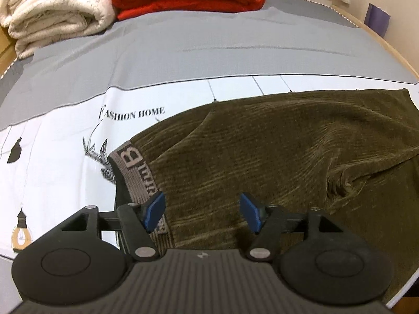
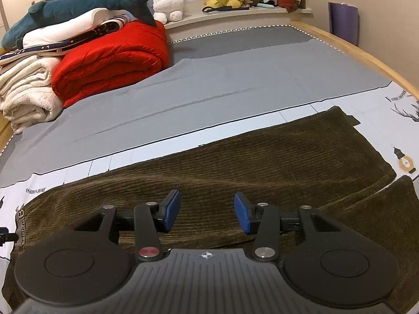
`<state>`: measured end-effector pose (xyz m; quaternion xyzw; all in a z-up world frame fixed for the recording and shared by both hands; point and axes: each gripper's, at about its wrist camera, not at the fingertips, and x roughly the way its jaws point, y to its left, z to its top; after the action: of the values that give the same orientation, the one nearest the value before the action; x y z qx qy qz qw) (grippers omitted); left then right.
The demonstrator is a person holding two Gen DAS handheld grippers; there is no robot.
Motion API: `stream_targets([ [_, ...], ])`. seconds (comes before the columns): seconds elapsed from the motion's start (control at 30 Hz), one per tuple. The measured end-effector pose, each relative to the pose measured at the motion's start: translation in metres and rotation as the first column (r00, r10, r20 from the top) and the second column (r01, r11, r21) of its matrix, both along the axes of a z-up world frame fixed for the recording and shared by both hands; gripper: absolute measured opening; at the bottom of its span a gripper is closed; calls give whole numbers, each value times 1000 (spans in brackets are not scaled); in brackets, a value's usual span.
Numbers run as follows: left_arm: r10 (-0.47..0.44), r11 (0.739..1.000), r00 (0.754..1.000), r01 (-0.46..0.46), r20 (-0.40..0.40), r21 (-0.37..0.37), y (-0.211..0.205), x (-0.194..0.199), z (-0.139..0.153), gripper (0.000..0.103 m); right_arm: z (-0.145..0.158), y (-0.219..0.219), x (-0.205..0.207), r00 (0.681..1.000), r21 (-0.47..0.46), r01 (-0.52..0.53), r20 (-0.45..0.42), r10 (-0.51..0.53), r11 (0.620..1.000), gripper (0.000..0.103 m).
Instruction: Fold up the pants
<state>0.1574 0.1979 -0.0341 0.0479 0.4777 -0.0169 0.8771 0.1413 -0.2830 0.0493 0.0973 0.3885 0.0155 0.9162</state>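
Both tools gape empty over pants [image 2: 262, 162]; only left view shows waistband [image 1: 136, 172] lettering.

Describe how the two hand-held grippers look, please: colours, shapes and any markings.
Both look alike. The left gripper and right gripper have black ribbed bodies, two round black discs, black linkage arms with silver pivots, and blue pads on the fingers. A small compass-like mark sits mid-body; one right-gripper pivot is red. No hands or sleeves show.

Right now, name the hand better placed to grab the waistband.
Left, probably. The left tongs hang open right beside the waistband of the pants; the right tongs sit open over mid-leg fabric, the waistband far to their left.
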Motion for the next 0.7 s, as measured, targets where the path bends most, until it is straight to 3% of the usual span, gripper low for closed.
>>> stream_targets([
  [0.07, -33, 999, 999, 33, 18, 44, -7, 4, -6, 85, 0, 1, 2, 1000, -2, -5, -1, 5, 1000, 49],
  [0.17, -82, 992, 996, 77, 45, 102, -16, 6, -17, 87, -1, 6, 4, 1000, 0, -15, -6, 15, 1000, 49],
  [0.27, -111, 990, 992, 105, 54, 98, -18, 11, -27, 92, -1, 13, 7, 999, 1, -36, -8, 36, 999, 49],
  [0.37, -94, 988, 993, 84, 73, 129, -11, 20, -33, 95, -1, 21, 9, 998, -10, -58, -8, 58, 998, 49],
  [0.53, 18, 1000, 997, -17, 74, -11, 26, 39, -37, 93, -1, 32, 12, 996, 4, -93, -9, 93, 996, 49],
  [0.6, 21, 1000, 997, -20, 79, -19, 30, 46, -38, 92, 0, 37, 13, 994, -3, -111, -6, 111, 994, 49],
  [0.7, 13, 1000, 994, -12, 110, -8, 32, 58, -36, 81, 1, 42, 16, 991, 0, -131, -7, 131, 991, 49],
])
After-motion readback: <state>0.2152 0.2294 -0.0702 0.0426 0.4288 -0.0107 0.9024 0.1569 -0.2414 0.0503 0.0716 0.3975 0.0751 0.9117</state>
